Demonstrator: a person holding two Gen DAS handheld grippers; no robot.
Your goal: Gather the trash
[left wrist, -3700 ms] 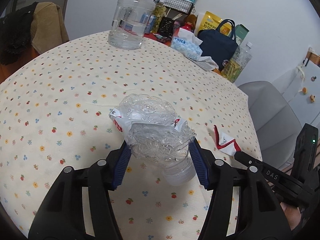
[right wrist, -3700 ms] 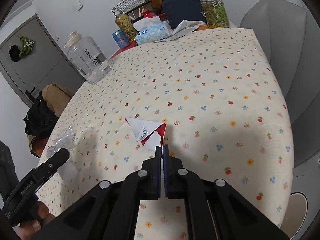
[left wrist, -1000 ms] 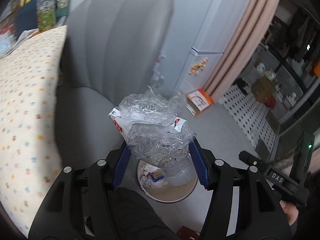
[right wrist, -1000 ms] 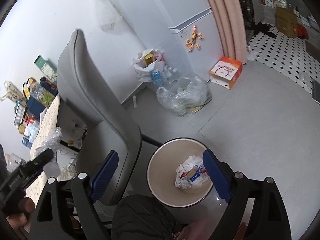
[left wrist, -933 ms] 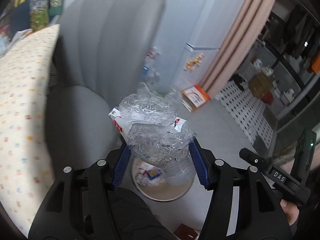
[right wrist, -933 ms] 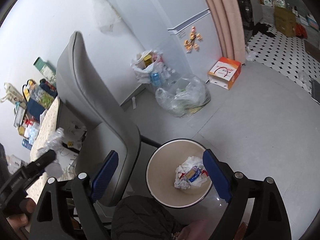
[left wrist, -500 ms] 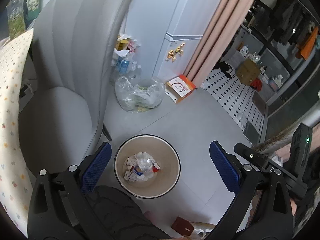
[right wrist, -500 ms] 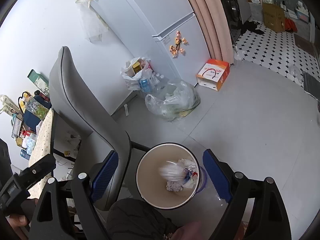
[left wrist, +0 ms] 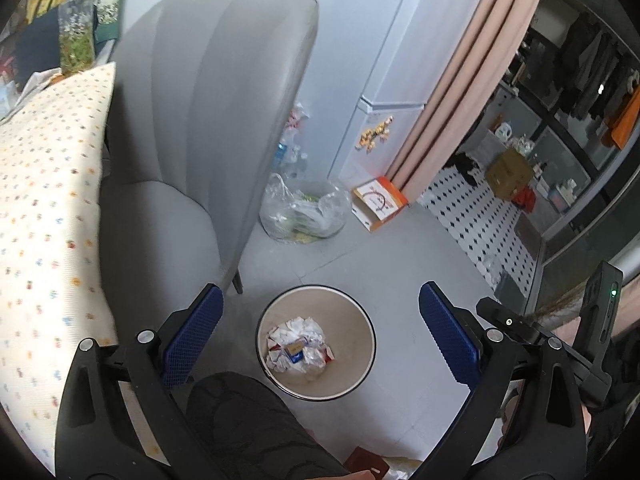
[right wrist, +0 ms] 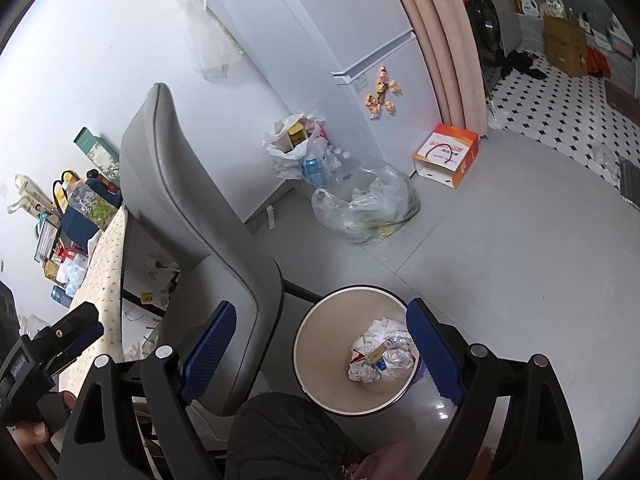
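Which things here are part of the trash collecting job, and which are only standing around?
Part of the job:
- round bin
- crumpled trash in it
- left gripper, open and empty
- right gripper, open and empty

Only standing around:
- grey chair
- clear plastic bag
- orange-and-white box
- fridge

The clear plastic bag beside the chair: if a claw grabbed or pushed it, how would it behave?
The clear plastic bag would probably sag and crumple: its thin film is wrinkled and slumped on the floor. It looks light for its bulk and would likely slide on the smooth floor rather than tip.
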